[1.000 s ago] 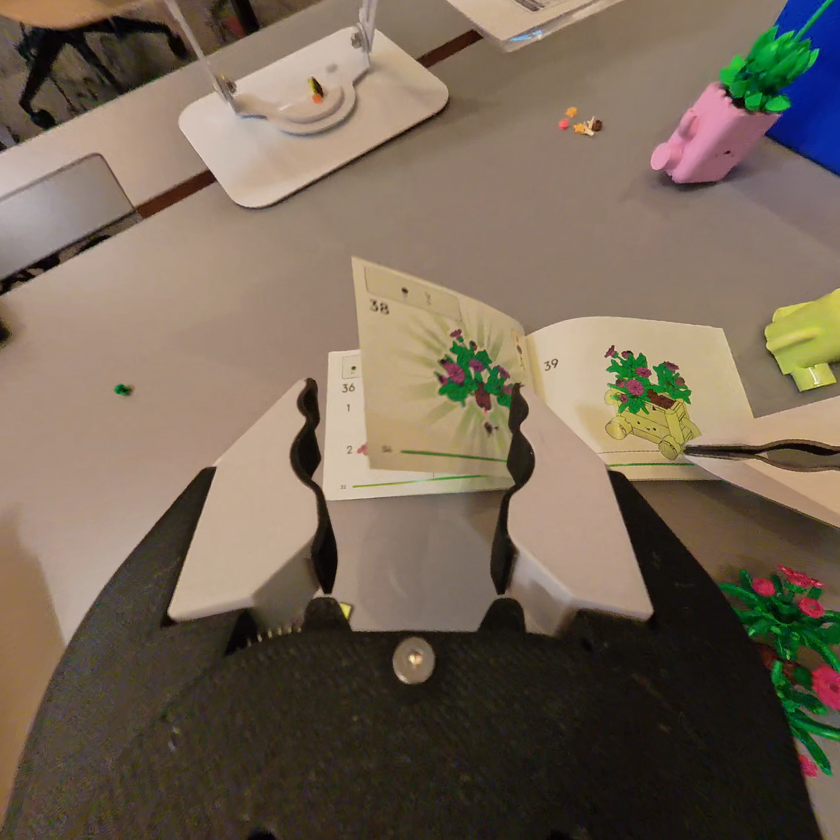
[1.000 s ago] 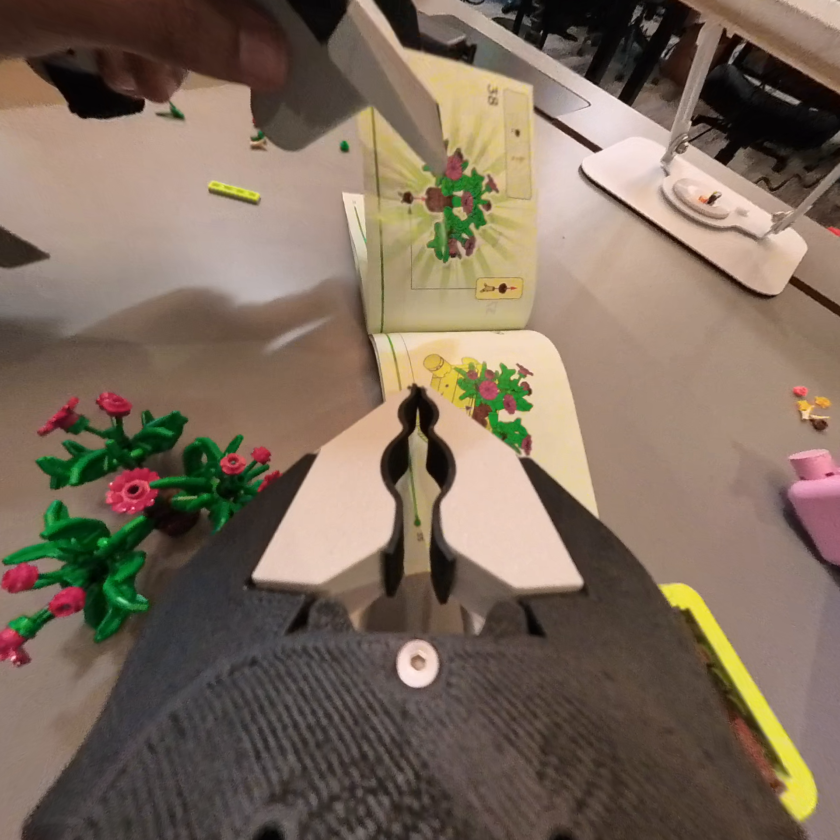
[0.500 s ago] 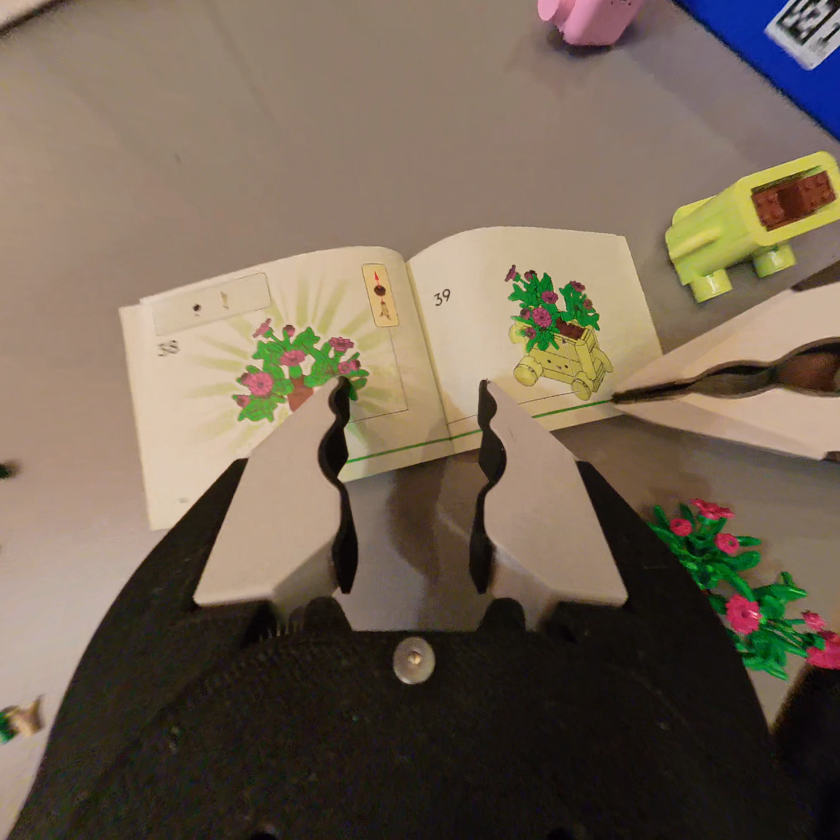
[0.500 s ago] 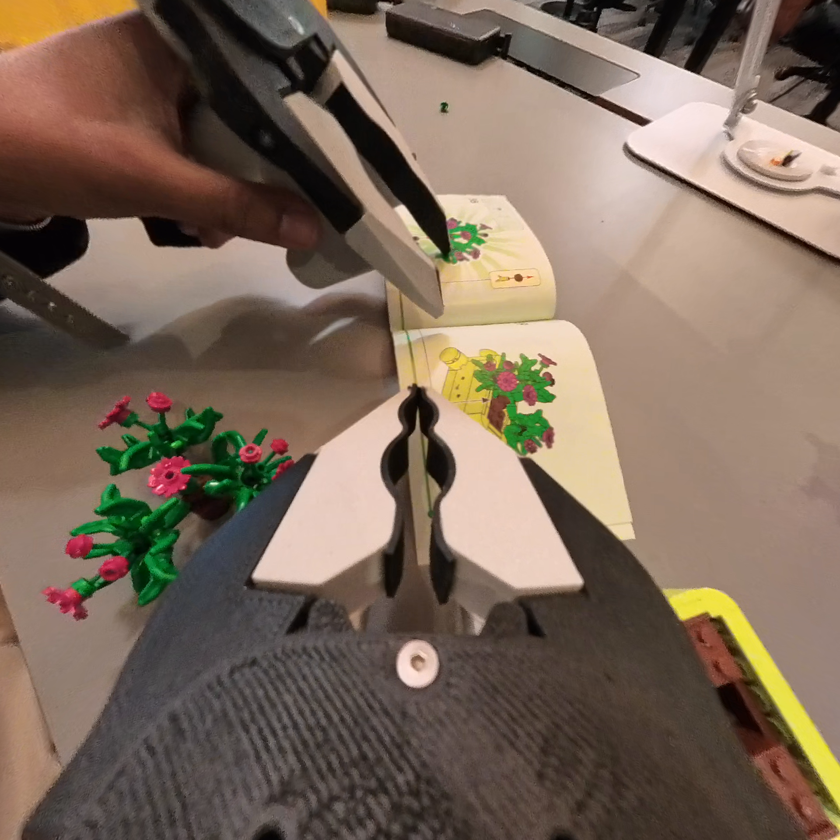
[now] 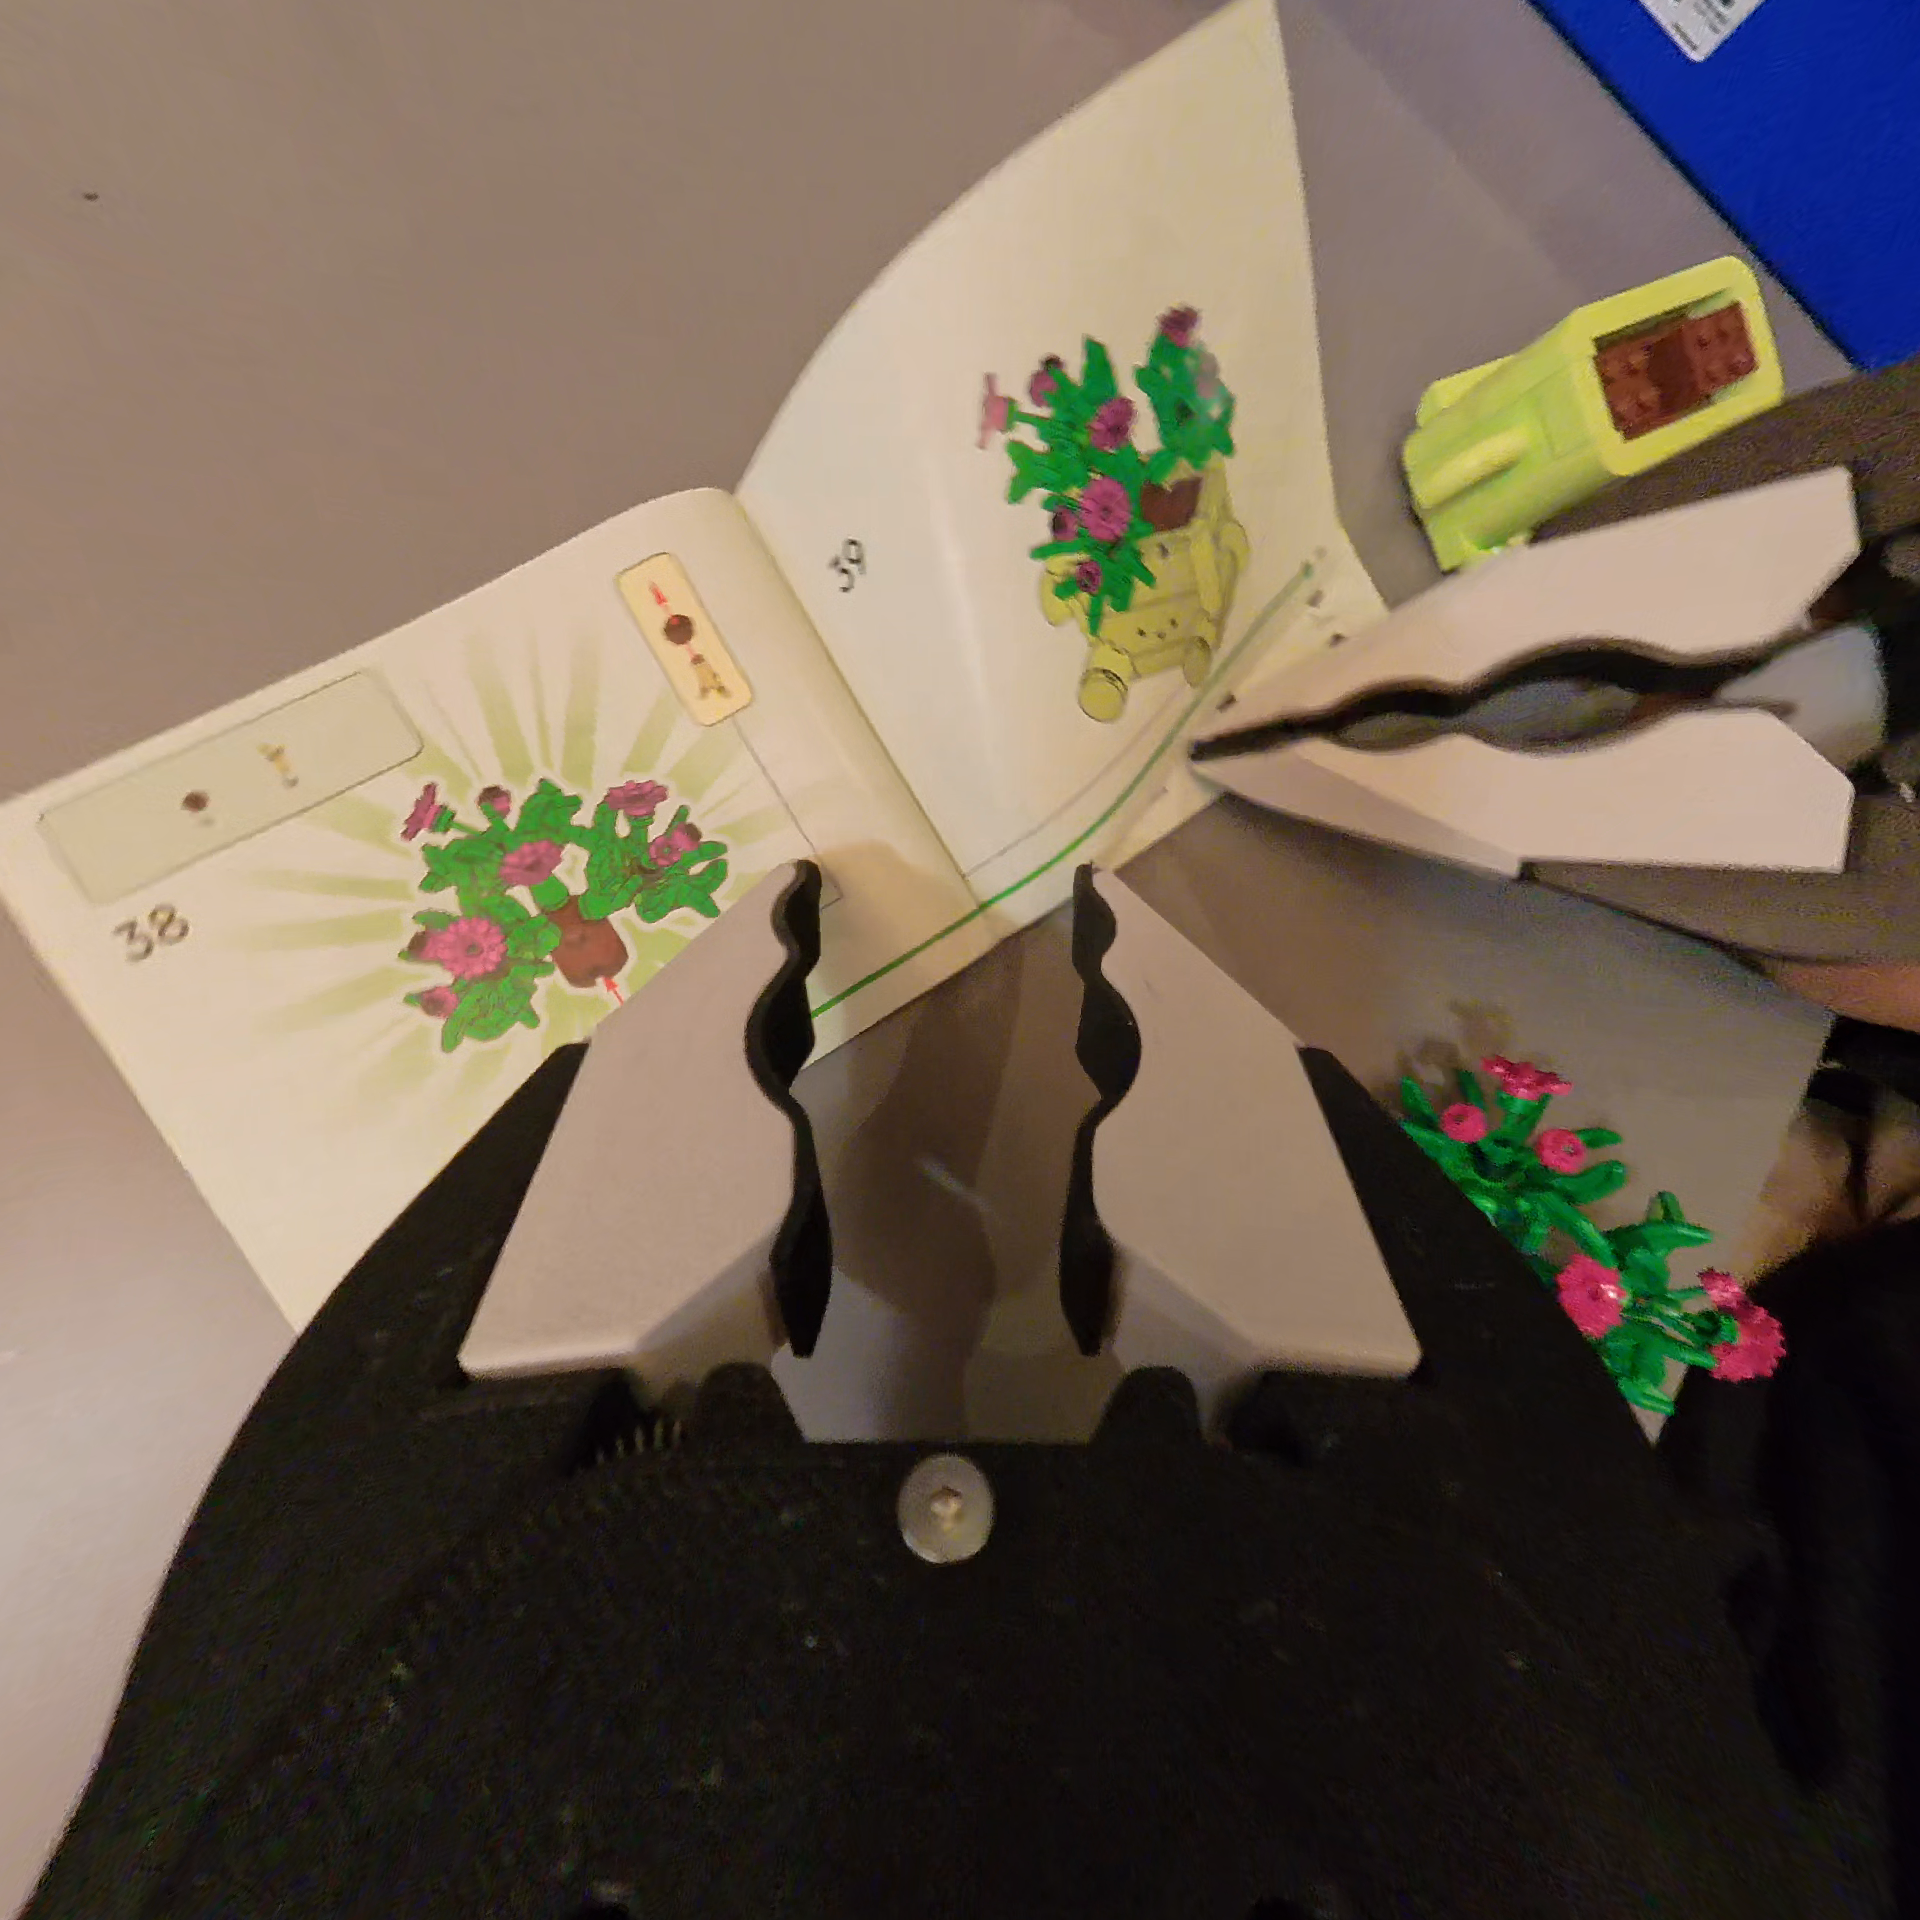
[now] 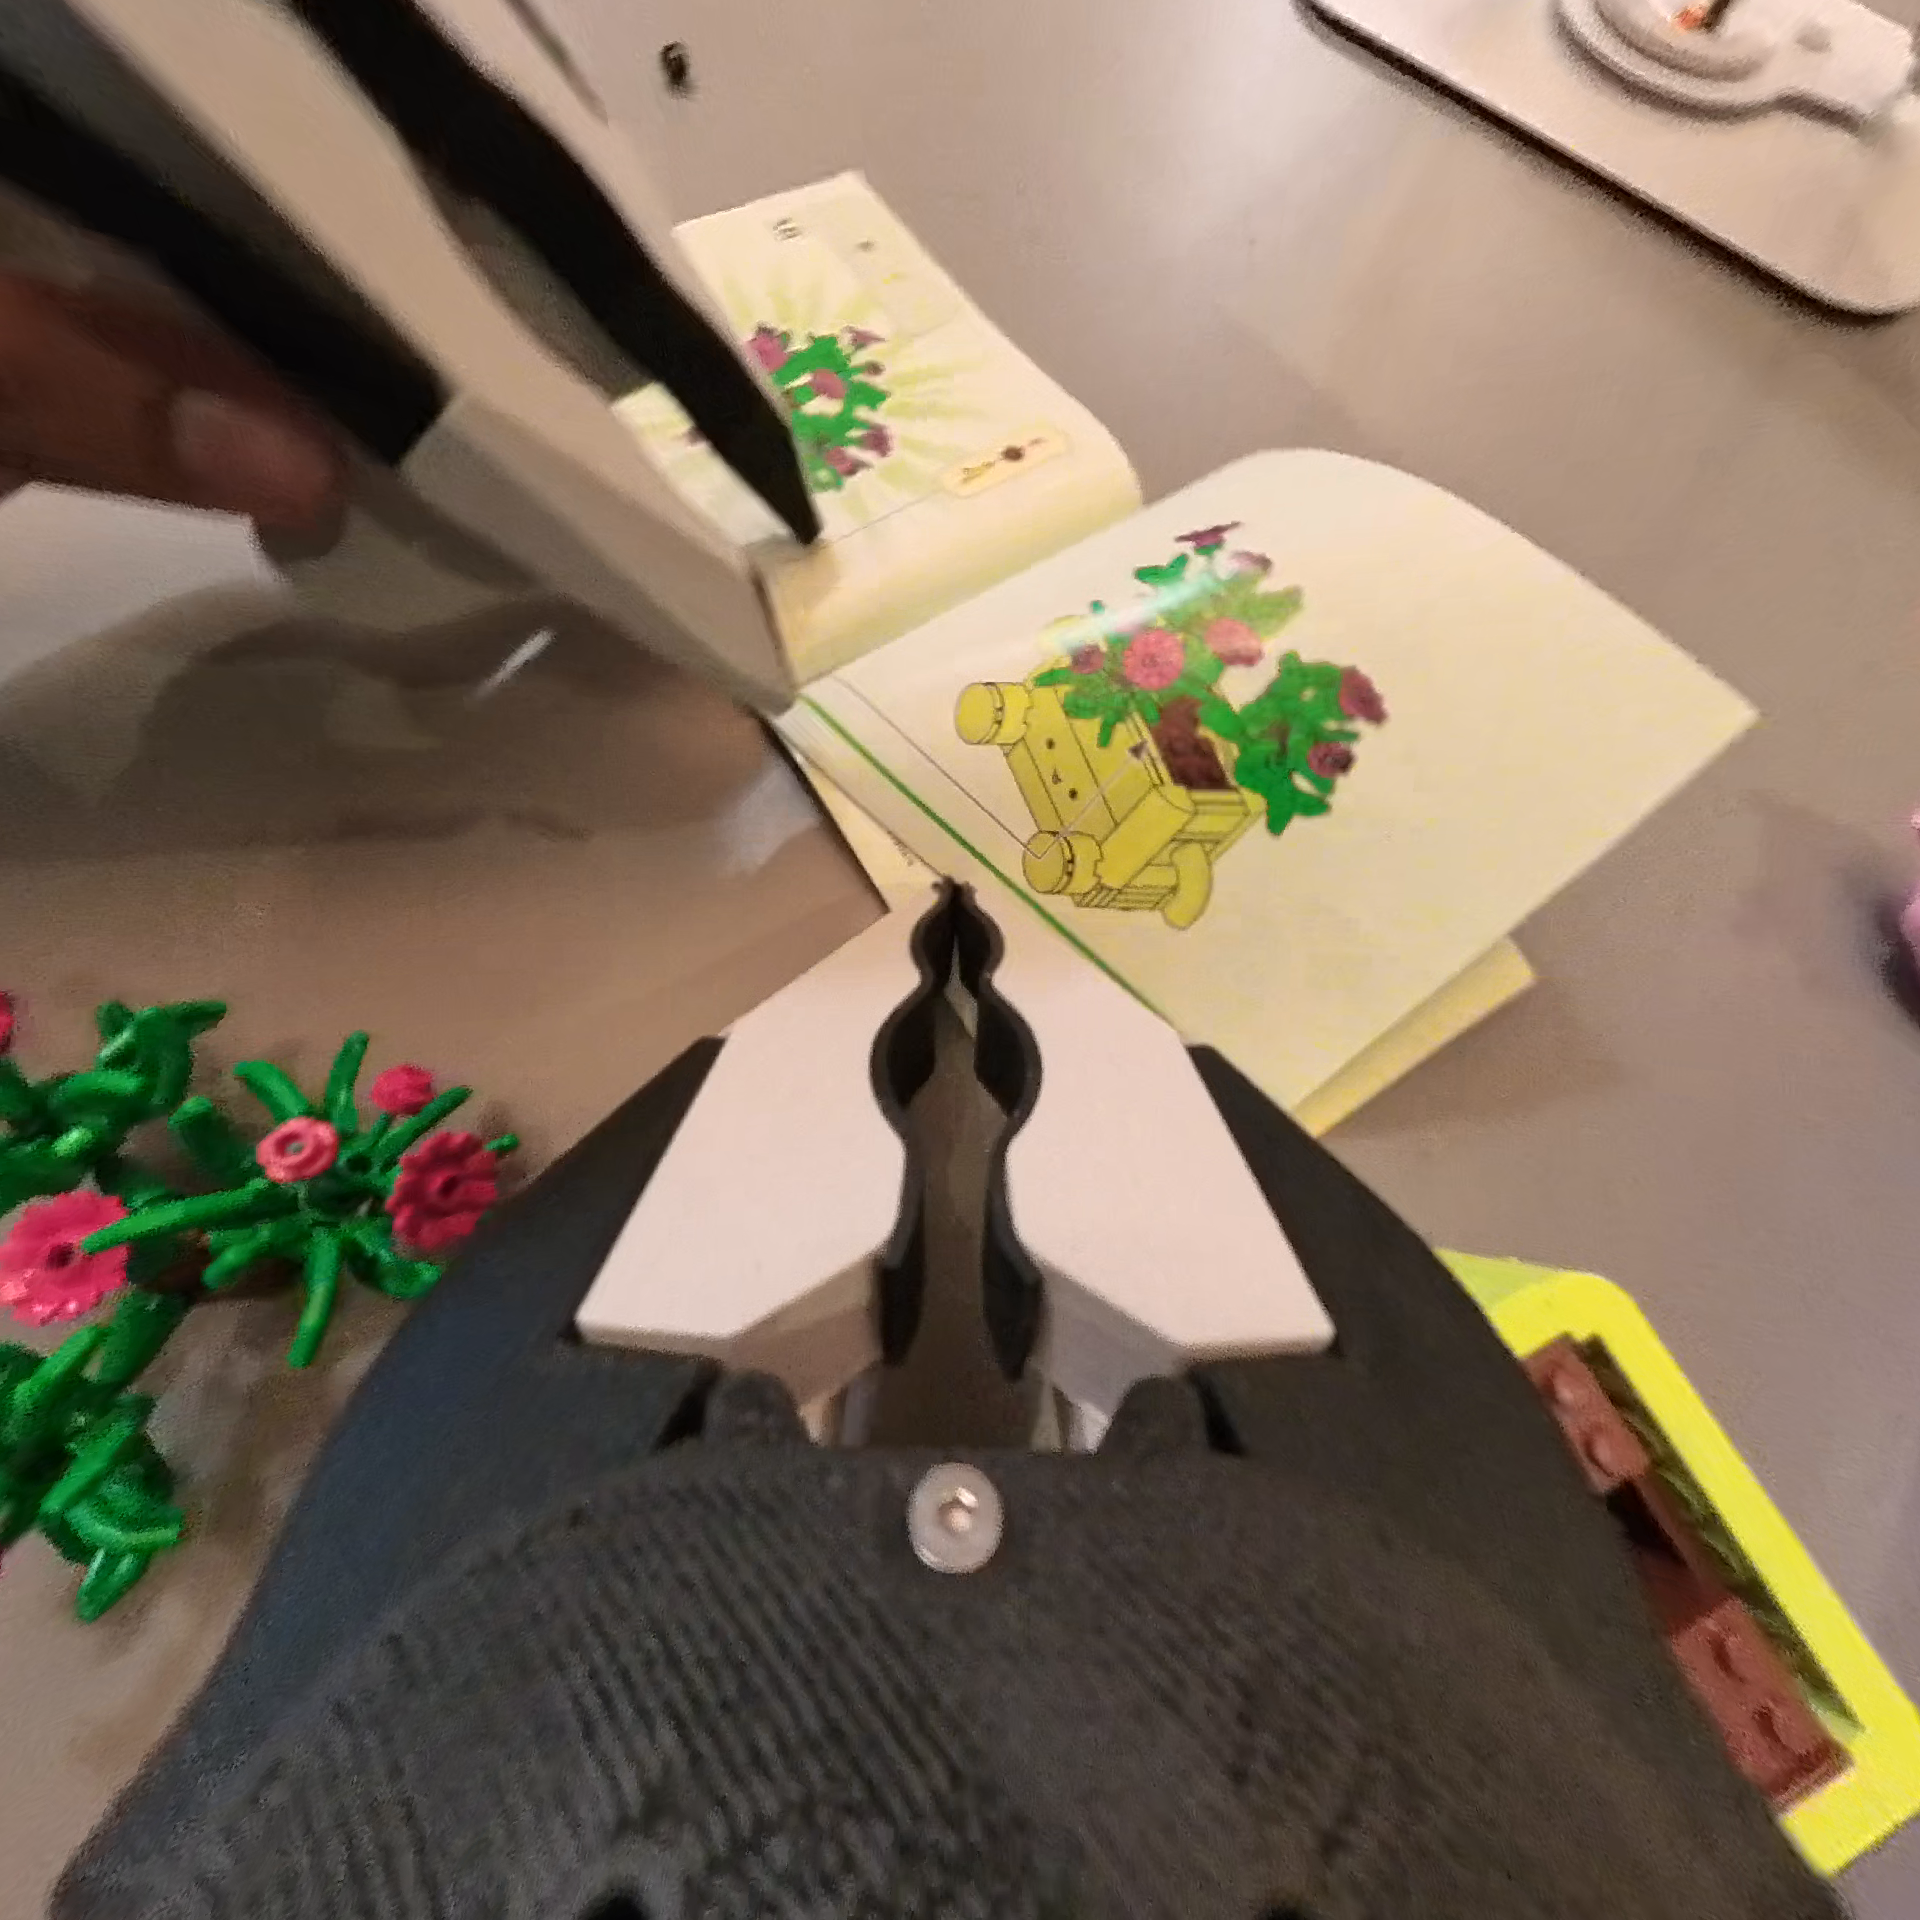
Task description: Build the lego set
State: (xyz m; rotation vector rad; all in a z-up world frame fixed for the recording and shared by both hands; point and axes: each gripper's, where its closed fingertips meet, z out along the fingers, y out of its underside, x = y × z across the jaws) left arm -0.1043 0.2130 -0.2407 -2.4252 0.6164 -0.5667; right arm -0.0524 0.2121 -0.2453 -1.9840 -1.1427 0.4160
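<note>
Left wrist view: the left gripper [image 5: 940, 894] stands wide apart over the near edge of the open instruction booklet [image 5: 644, 790] on the grey table [image 5: 364, 260]. At right, the right gripper [image 5: 1205, 743] pinches the booklet's page edge; a lime lego planter [image 5: 1538, 416] sits far right and a flower cluster [image 5: 1558, 1216] near right.

Right wrist view: the right gripper [image 6: 954, 899] is closed on the booklet's [image 6: 1403, 675] near edge. The left gripper [image 6: 784, 592] reaches in from the upper left. The flower cluster [image 6: 260, 1195] lies left, the planter [image 6: 1621, 1351] near right.

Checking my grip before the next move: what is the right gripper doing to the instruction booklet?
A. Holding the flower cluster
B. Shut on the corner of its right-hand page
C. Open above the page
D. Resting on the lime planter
B: the right gripper has its fingers closed on the corner of the instruction booklet, whose right-hand page curls up, while the left gripper is open.
</note>
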